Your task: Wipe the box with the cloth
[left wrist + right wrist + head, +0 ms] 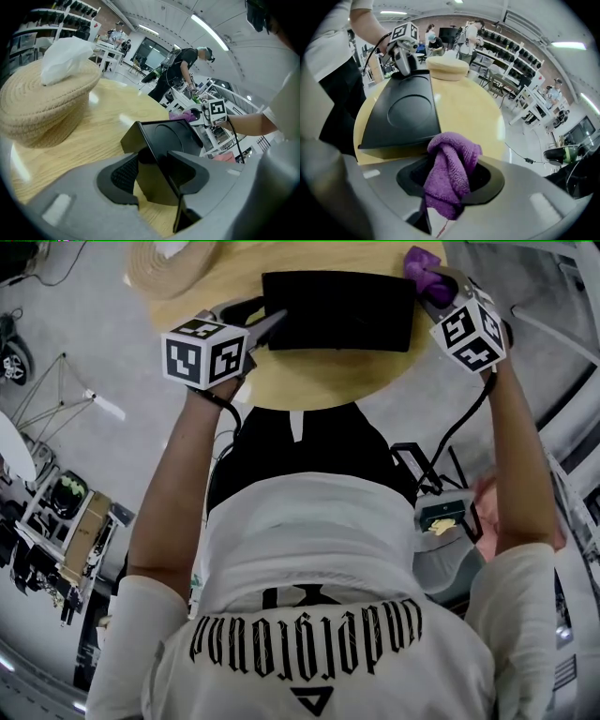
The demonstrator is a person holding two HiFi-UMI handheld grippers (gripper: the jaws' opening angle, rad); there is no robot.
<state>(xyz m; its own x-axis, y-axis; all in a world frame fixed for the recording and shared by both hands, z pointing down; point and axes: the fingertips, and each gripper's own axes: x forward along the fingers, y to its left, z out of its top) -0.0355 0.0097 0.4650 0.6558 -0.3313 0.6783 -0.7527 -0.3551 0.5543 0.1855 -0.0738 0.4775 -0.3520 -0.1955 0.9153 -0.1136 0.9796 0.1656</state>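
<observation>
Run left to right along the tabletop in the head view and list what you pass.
Woven basket → left gripper → black box → purple cloth, pinched in the right gripper.

I see black box [337,310], purple cloth [450,173], pale woodgrain table [319,381], tan coiled-weave basket [42,108] (white tissue [63,54] too), white shirt [319,540], black lettering.

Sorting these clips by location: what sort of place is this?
Likely a robotics lab or workshop: shelves of dark equipment line the wall, white workbenches stand beyond the wooden table, and another person wears a headset.
</observation>
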